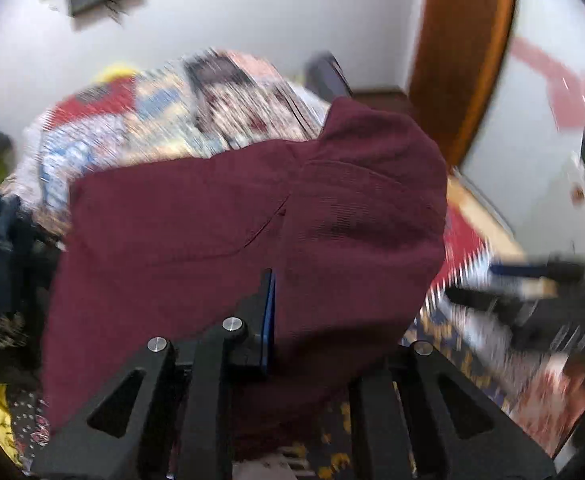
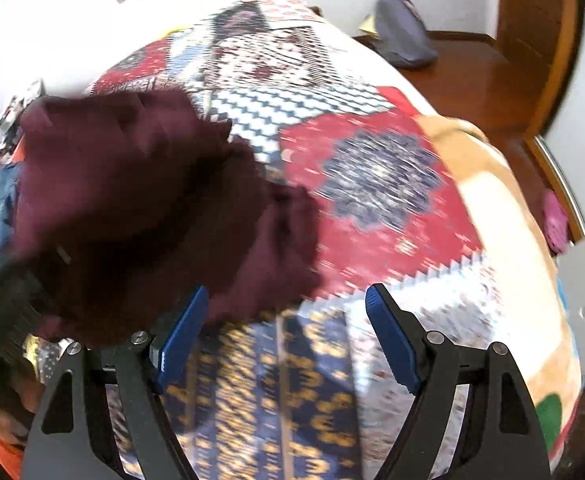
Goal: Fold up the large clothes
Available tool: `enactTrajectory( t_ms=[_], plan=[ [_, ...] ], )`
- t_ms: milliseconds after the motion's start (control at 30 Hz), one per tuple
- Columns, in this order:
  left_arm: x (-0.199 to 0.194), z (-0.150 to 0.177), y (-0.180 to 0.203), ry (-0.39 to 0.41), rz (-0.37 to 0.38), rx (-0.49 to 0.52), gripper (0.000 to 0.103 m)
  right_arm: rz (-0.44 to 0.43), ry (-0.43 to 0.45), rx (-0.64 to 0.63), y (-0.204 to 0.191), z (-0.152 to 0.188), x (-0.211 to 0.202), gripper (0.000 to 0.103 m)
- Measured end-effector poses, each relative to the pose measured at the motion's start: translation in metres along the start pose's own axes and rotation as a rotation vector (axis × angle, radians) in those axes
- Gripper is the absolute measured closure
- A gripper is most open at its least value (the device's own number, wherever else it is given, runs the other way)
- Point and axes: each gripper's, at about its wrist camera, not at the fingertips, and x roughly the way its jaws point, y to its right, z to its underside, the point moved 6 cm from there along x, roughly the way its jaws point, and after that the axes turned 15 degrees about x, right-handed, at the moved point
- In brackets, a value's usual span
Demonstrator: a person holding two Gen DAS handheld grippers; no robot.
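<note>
Item: a dark maroon garment of finely ribbed knit, soft and matte, with a curved seam running across its face; it is hanging bunched in the air above the patchwork quilt, draping over and hiding most of the left gripper. That gripper, black plastic with round steel pins, is showing one blue rubber-padded finger edge-on against the cloth; the opposite finger is lying buried under the fabric, so the grip looks like a pinch on the maroon knit, though the contact itself is hidden. In the right wrist view the same garment is appearing as a crumpled, deeply creased mass up and left of the right gripper, whose two blue-padded fingers are standing spread wide with nothing between them; a fold of the knit is overlapping the tip of its left-hand finger, and real contact cannot be told. Beneath both: a patchwork quilt of printed cotton, in red medallion, blue-and-white zigzag and navy-and-gold patches, covering a rounded bed. Beyond the quilt's far corner a slate-blue soft bag is slumping on a glossy brown wooden floor.
</note>
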Motion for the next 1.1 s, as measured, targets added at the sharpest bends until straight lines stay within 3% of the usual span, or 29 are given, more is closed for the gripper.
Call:
enactTrajectory(
  t_ms=[100, 333, 400, 467, 533, 667, 800, 900, 1000, 1100],
  plan=[
    [-0.004, 0.005, 0.003, -0.005, -0.013, 0.052, 0.088, -0.004, -0.003, 0.020, 0.010, 0.001, -0.003, 0.025],
    [-0.025, 0.005, -0.010, -0.036, 0.027, 0.062, 0.078, -0.048, 0.049, 0.001, -0.003, -0.005, -0.027, 0.025],
    [-0.034, 0.007, -0.003, -0.032, 0.056, 0.077, 0.063, -0.073, 0.076, -0.025, -0.014, -0.008, -0.037, 0.025],
    [-0.044, 0.008, -0.006, -0.014, 0.131, 0.030, 0.051, -0.091, 0.101, -0.050, -0.024, -0.007, -0.048, 0.025],
    [-0.053, 0.010, -0.011, -0.015, 0.178, -0.009, 0.049, -0.112, 0.121, -0.078, -0.037, -0.007, -0.055, 0.025],
    [-0.074, 0.012, -0.025, 0.016, 0.191, -0.045, 0.041, -0.157, 0.143, -0.127, -0.065, -0.009, -0.063, 0.025],
    [-0.103, 0.015, -0.058, 0.078, 0.125, -0.095, 0.033, -0.192, 0.133, -0.166, -0.091, -0.013, -0.055, 0.025],
    [-0.111, 0.021, -0.092, 0.090, -0.010, -0.112, 0.026, -0.201, 0.126, -0.202, -0.111, -0.013, -0.046, 0.025],
    [-0.103, 0.032, -0.117, 0.055, -0.057, -0.147, 0.024, -0.198, 0.106, -0.237, -0.127, -0.011, -0.029, 0.025],
    [-0.075, 0.054, -0.129, -0.052, -0.034, -0.180, 0.024, -0.144, 0.097, -0.262, -0.128, -0.011, -0.010, 0.025]
  ],
)
